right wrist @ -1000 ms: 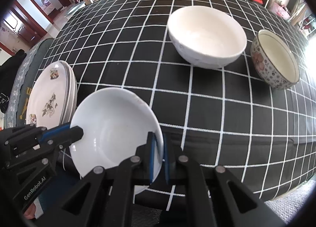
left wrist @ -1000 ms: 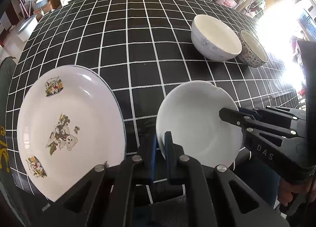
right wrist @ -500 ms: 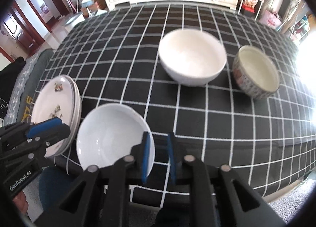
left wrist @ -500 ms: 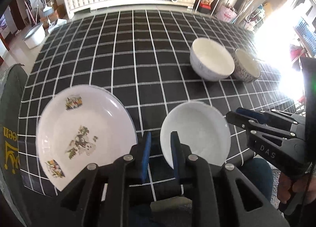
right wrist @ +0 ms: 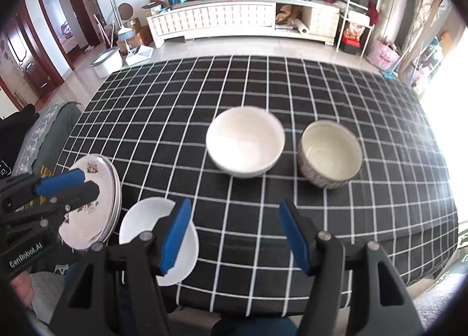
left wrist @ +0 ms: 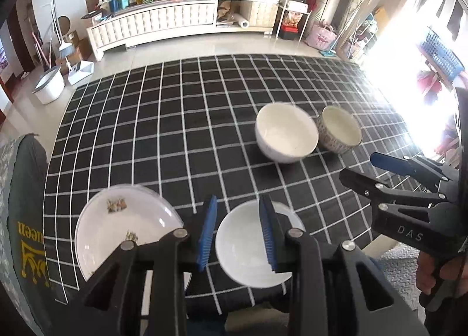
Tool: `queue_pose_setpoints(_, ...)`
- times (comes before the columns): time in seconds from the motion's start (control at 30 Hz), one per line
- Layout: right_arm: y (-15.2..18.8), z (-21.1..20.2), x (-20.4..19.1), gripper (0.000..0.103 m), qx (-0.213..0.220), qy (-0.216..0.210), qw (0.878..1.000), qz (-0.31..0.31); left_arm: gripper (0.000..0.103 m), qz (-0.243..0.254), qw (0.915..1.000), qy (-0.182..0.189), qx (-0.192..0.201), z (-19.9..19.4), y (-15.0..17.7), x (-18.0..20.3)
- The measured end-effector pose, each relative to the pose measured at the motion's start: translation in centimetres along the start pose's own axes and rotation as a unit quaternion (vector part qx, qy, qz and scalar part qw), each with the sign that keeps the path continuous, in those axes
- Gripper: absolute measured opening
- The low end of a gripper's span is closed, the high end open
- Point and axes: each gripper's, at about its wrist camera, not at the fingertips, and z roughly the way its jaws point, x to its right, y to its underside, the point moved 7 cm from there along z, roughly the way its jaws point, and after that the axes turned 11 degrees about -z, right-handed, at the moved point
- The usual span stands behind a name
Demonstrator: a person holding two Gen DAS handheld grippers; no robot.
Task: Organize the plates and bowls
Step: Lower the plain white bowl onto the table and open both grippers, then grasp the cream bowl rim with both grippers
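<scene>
Bowls counted: three; plates (right wrist: 87,204) stacked at nine o'clock. Left gripper (left wrist: 238,227) and right gripper (right wrist: 234,232) released, marked "GenRobot.AI", "DAS".

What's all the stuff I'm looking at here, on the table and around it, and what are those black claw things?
Tablecloth: one, black with white grid, covering the table.
Decorated plates: a stack, exact count unclear, white with small pictures, near left corner.
Shallow dish: one, plain white, near edge beside the plates.
White bowl: one, plain white, mid-table.
Patterned bowl: one, speckled outside and cream inside, right of the white bowl.
Cabinet: one, long, white, against the far wall, cluttered on top.
Basin: one, white, on the floor at left.
Left claw: black with blue pads, open, above the shallow dish.
Right claw: black with blue pads, wide open, holding nothing.
</scene>
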Motion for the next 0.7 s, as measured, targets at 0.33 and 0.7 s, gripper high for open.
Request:
queue_pose_setpoints(0.33,-3.9,0.7,2.7,0.067,-0.016,0.01,1.0,0.018,0.028,0.004,1.0,-0.005,-0.004,1.9,-5.2,2.9)
queue_pose_setpoints(0.7,-5.5,6.7,5.0,0.067,-0.081,0.006,0.996,0.03,0.028,0.006,0.9975,0.001,-0.07,9.3,-8.6,4.0)
